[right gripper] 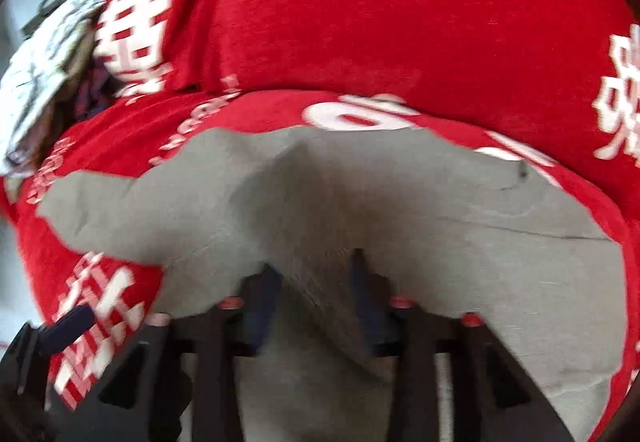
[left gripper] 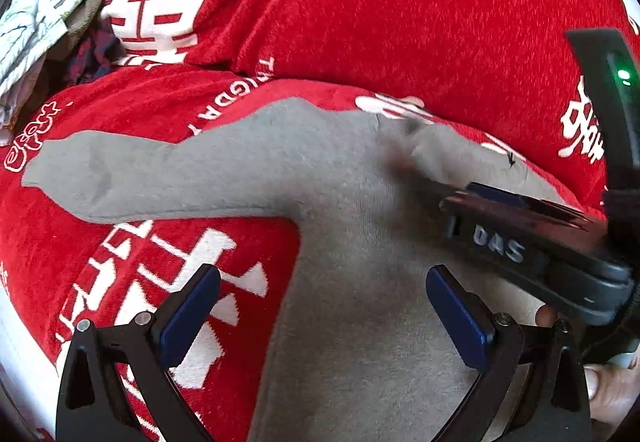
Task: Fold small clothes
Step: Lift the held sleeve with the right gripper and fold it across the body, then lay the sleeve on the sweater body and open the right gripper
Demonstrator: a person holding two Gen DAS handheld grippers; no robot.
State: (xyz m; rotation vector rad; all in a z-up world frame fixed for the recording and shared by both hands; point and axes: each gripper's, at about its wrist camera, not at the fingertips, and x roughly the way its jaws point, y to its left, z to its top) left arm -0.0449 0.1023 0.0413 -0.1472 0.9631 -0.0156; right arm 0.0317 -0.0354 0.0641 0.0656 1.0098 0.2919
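Note:
A small grey long-sleeved top [left gripper: 320, 181] lies spread on a red blanket with white characters [left gripper: 400, 1]; one sleeve stretches out to the left. My left gripper [left gripper: 320, 306] is open and empty just above the top's body. My right gripper [right gripper: 316, 278] is shut on a raised fold of the grey top [right gripper: 320, 201] and lifts it off the blanket. In the left wrist view the right gripper [left gripper: 416, 145] comes in from the right, blurred, with its tip on the cloth near the collar.
A pile of other clothes, pale patterned and dark plaid [left gripper: 52, 13], lies at the far left of the blanket, and also shows in the right wrist view [right gripper: 48, 61]. A fold in the red blanket [left gripper: 280, 77] runs behind the grey top.

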